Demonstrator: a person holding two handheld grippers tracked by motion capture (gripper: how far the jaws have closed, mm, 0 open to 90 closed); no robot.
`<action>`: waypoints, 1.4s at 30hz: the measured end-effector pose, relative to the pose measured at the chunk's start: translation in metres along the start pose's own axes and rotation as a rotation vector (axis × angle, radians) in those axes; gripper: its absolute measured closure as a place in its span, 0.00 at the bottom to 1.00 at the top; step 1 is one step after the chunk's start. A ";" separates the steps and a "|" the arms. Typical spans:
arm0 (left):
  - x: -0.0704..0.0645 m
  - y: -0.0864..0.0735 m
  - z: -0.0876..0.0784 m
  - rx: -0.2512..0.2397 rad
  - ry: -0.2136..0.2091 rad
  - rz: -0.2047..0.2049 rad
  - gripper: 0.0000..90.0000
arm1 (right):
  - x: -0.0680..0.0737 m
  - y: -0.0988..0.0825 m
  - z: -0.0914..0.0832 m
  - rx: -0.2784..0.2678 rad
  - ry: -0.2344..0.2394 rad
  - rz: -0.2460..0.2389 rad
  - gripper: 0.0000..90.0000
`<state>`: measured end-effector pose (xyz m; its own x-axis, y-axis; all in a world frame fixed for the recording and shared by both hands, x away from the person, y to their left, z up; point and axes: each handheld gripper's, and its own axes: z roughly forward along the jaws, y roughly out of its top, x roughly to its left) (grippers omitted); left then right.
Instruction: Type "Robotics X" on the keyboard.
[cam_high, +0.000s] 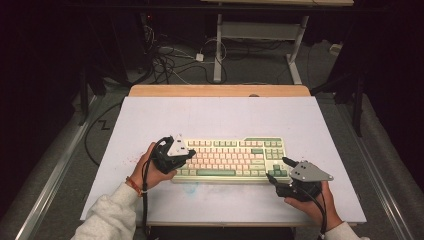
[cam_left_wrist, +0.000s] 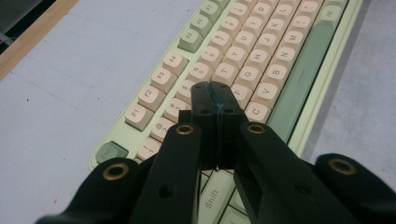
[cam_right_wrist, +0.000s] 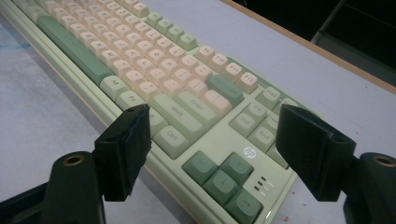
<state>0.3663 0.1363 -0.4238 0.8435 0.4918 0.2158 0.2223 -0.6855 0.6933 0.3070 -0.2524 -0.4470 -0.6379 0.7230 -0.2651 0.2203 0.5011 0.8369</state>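
A pale green keyboard (cam_high: 231, 160) lies across the near half of the desk (cam_high: 215, 115), and all places here are given from it. The left tongs (cam_left_wrist: 215, 91) hang over its left part, their two black jaws pressed flat together with nothing between them, the joined tip just above the letter keys around R, F and D; whether it touches a key cannot be made out. The right tongs (cam_right_wrist: 212, 140) sit at the keyboard's right near corner with jaws spread wide, one just off the near edge beside the Ctrl key, the other past the right end, the arrow keys between them, and neither jaw touching the case. Judging by this, the work looks like pressing keys with the closed left tip while the right tongs wait to steady or grip the right end; no key looks pushed down, so the work seems at an early or middle step, with pressing and any grasp of the case still to come. From above, the left hand (cam_high: 150, 167) and its tongs cover the keyboard's left end. Key legends are blurred toward the far rows, and the room beyond the desk is mostly dark.
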 end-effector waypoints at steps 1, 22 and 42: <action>-0.001 0.000 -0.001 -0.005 0.000 0.000 0.98 | 0.000 0.000 0.000 0.001 0.001 0.000 0.30; -0.015 0.013 -0.007 -0.037 -0.035 0.031 0.98 | 0.001 -0.001 0.003 0.027 0.007 -0.010 0.31; -0.054 0.022 0.029 0.021 -0.150 0.129 0.97 | 0.006 -0.001 0.004 0.045 0.014 -0.038 0.31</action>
<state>0.3392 0.0791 -0.4400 0.9288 0.3148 0.1955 0.1169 -0.7495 0.6516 0.3060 -0.2461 -0.4512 -0.6569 0.6963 -0.2892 0.2285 0.5494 0.8037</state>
